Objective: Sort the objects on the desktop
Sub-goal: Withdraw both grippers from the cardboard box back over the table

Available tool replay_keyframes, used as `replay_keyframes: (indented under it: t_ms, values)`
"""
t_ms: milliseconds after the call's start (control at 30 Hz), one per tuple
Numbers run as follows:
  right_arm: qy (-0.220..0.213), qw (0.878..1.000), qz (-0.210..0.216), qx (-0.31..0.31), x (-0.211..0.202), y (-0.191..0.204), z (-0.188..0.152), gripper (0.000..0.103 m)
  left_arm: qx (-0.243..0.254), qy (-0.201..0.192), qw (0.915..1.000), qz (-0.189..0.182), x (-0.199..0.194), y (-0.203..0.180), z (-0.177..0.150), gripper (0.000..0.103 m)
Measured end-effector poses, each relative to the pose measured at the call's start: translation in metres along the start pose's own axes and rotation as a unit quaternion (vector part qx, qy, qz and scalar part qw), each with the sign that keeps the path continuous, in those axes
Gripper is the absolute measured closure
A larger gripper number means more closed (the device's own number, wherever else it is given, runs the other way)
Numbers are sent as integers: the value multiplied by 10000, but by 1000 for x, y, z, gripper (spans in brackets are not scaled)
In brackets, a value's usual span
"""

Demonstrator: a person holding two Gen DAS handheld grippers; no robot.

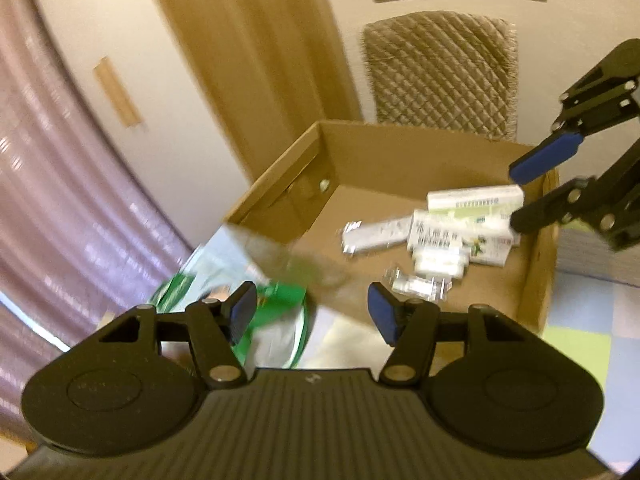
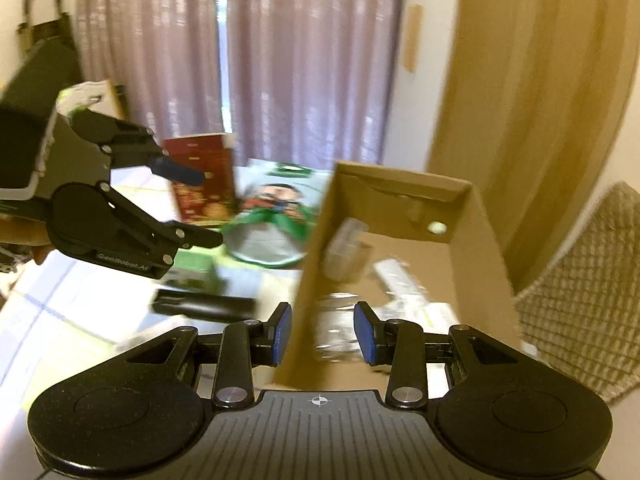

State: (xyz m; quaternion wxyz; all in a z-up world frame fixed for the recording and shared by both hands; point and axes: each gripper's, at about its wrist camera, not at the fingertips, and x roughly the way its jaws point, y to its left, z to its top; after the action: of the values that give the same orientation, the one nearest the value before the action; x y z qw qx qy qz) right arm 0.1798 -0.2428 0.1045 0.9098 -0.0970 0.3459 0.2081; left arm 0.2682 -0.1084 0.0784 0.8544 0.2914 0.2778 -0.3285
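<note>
An open cardboard box point(image 1: 304, 164) stands on the table and holds white-and-green medicine boxes point(image 1: 472, 216), a foil packet point(image 1: 372, 236) and small vials point(image 1: 416, 284). My left gripper point(image 1: 312, 312) is open and empty, just in front of the box's near wall. My right gripper point(image 2: 322, 334) is open and empty, straddling the box's near corner point(image 2: 316, 240); it shows in the left wrist view point(image 1: 516, 196) over the box's right side. The left gripper shows at the left of the right wrist view point(image 2: 200, 208). Both views are blurred.
On the table left of the box lie a green-and-white printed bag point(image 2: 276, 208), a red box point(image 2: 204, 180), a small green box point(image 2: 192, 272) and a black oblong object point(image 2: 204, 306). A quilted chair back point(image 1: 440, 72) stands behind the box. Curtains point(image 2: 240, 60) hang beyond.
</note>
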Motion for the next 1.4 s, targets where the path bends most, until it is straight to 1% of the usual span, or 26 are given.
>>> replay_keyframes:
  t_ms: [100,200,333,433,500,567,667,700,733,767,800,867,1000,1100,1133,1167,1400]
  values:
    - [-72,9991,210,-371,-5,28,-6,65,-242,150,9995,125,-20,7,-29,44]
    - [10,9971,417,-639,-2,55,-16,65,-499,328,9979,259,-40,14,-60,44]
    - [248,9942,655,-814,9,85,-32,65,-715,615,9946,438,-64,20,-102,44]
    - [493,9907,817,-974,23,105,-44,65,-859,817,9914,553,-80,23,-133,42]
    - [619,9884,881,-1069,33,115,-51,65,-973,916,9894,576,-88,23,-150,41]
    - [735,9860,958,-1151,41,122,-56,65,-1090,989,9875,573,-94,21,-167,38]
    - [843,9838,991,-1234,51,129,-61,64,-1267,1082,9845,555,-101,17,-187,38]
    - [870,9835,995,-1237,54,130,-62,41,-1311,1108,9837,538,-102,15,-192,38]
    - [842,9839,989,-1228,55,130,-63,9,-1351,1133,9830,519,-102,14,-197,38]
    - [772,9846,980,-1224,56,130,-64,7,-1391,1157,9822,500,-102,12,-201,38]
    - [781,9843,997,-1232,58,130,-64,7,-1427,1182,9815,484,-102,10,-206,38]
    - [915,9820,1056,-1269,65,131,-64,7,-1489,1230,9801,450,-102,7,-212,38]
    - [1036,9795,1062,-1364,77,132,-63,7,-1632,1260,9777,406,-101,4,-223,38]
    - [1109,9769,1117,-1444,88,132,-60,7,-1684,1268,9767,397,-98,3,-226,36]
    - [1151,9757,1142,-1475,92,132,-59,7,-1695,1268,9766,390,-97,2,-226,31]
    - [1190,9745,1157,-1507,95,132,-59,7,-1706,1268,9764,384,-95,2,-227,24]
    - [1426,9661,1290,-1724,119,132,-57,7,-1639,1341,9769,272,-76,-3,-228,11]
